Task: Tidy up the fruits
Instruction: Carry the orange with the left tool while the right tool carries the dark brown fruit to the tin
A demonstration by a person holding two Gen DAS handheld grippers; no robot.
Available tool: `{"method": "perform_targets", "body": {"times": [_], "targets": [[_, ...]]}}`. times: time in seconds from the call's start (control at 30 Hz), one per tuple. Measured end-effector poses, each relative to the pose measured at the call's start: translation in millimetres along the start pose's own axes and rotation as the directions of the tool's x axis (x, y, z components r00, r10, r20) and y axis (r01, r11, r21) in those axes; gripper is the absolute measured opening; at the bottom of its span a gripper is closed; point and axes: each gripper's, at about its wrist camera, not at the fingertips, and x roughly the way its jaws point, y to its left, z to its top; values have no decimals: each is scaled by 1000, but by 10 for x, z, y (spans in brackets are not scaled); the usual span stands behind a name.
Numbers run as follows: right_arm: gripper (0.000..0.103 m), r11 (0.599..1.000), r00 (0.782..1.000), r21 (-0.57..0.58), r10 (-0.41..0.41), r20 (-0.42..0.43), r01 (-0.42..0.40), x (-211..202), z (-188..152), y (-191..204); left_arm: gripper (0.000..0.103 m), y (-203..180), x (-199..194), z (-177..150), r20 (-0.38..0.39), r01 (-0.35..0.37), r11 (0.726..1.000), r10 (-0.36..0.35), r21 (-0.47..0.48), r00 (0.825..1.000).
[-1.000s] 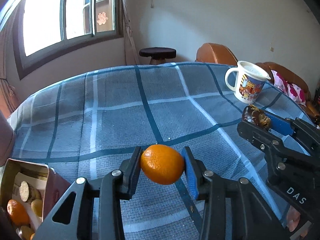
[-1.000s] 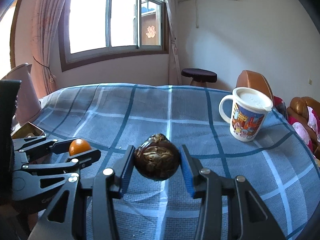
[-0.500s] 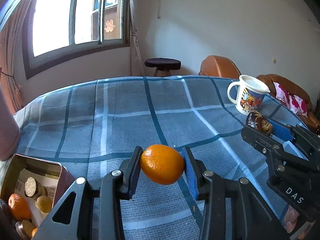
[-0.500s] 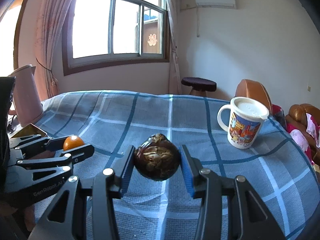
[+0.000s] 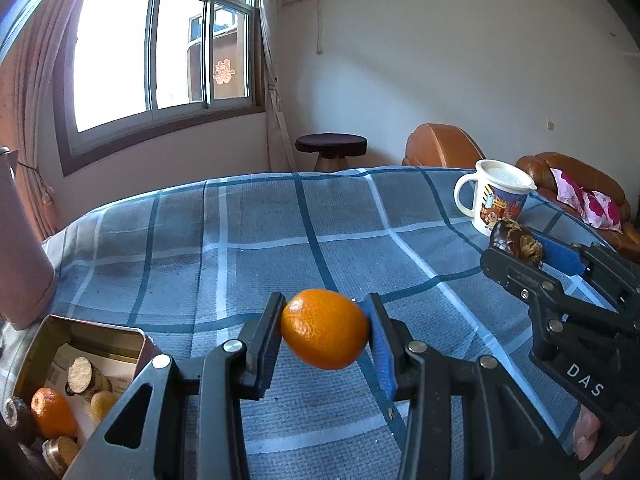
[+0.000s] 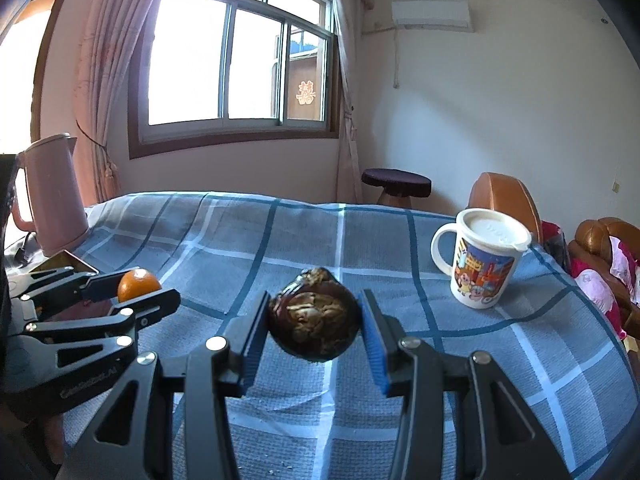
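The left gripper [image 5: 325, 330] has its jaws clenched on a round orange tangerine [image 5: 325, 329]. The fruit sits right between the two blue pads, up in the air above the counter. The right gripper [image 6: 314, 326] has its jaws clenched on a dark brown wrinkled round fruit [image 6: 313, 325], also right between its pads and off the counter. Each gripper shows in the other's view, and they are side by side.

There are two grippers, and each one holds one fruit. At the left edge sits one open metal tin box [image 5: 93, 333]. Inside it is one more small orange tangerine [image 5: 53, 407], along with some pale yellow round pieces and a cut piece with a light face; how many is hard to count. One white plastic mug with a lid and cartoon pictures [image 6: 482, 257] stands on the right. One pink jug [image 6: 51, 195] stands at the far left.

The counter is covered with a blue-grey checked cloth [image 5: 256, 240]. Behind it is a big bright window [image 6: 236, 64], pink curtains, a dark round stool [image 6: 396, 184], brown leather chairs and a white wall with an air conditioner up high.
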Motion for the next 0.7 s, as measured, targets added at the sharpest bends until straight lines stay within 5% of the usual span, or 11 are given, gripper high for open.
{"method": "perform_targets", "body": {"times": [0.7], "targets": [[46,1000,998,-2,-4,67,4,-146,-23,31,42,21,-162,-30,68,-39,999,40,-13,997]]}}
